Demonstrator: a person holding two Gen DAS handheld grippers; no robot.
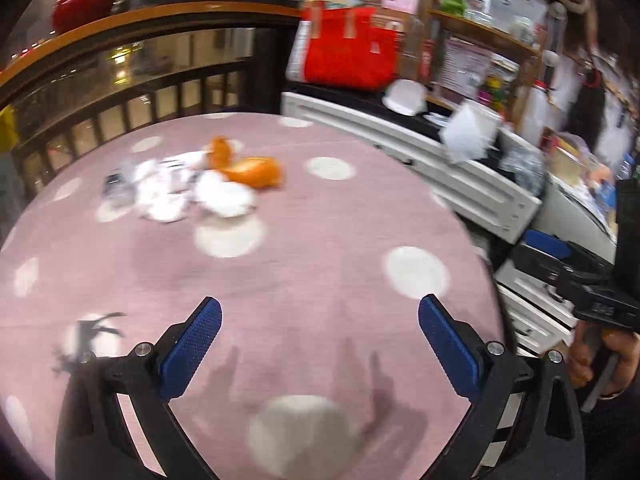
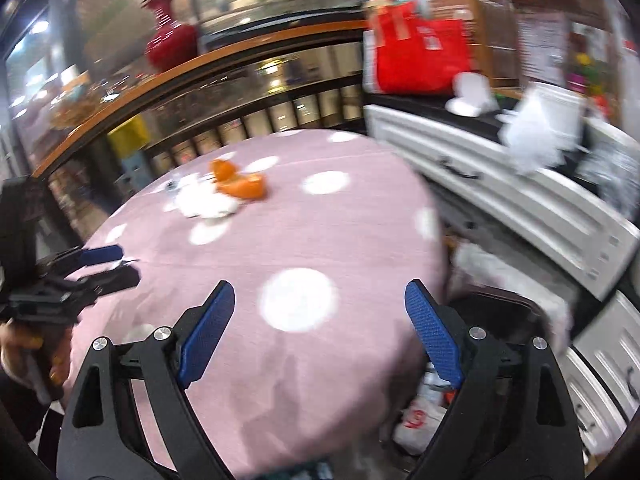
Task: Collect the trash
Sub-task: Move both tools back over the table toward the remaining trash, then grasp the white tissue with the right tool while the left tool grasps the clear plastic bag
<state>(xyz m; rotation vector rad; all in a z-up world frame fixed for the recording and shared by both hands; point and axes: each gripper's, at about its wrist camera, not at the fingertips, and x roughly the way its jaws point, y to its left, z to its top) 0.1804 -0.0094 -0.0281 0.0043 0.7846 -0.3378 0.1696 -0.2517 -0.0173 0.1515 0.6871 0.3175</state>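
Looks like a cluttered shop or cafe corner: a round counter (image 1: 320,240) under a pink cloth with white dots, a dark railing behind it, and white drawers (image 1: 440,160) off to the right with a red bag (image 1: 352,48) on top.

Left wrist view first. The trash pile sits in the upper left of the frame, well apart from the camera: crumpled white tissues (image 1: 180,192) touching some orange peel (image 1: 252,168), with what might be a clear wrapper at the left end (too blurry to say). It's all bunched in one heap, which I'd guess makes it easier to scoop up. The left tool (image 1: 320,344) hovers low over the near side of the cloth, blue pads spread wide with nothing between them. The right tool (image 1: 568,264) pokes in at the right edge; from here I can't tell how its jaws stand.

Right wrist view. Same pile (image 2: 208,200), upper left of centre, peel (image 2: 240,184) on the right end of it. The right tool (image 2: 320,324) is also spread wide and holding nothing, hanging over the counter's right edge. Below that edge, lower right, there's a dark bin (image 2: 500,320) with bags and scraps already in it (image 2: 420,420), probably parked there so stuff can go straight off the counter into it. Left tool (image 2: 108,264) shows at the left edge.

My read: nothing's been grabbed yet, and both tools have a reach ahead of them.
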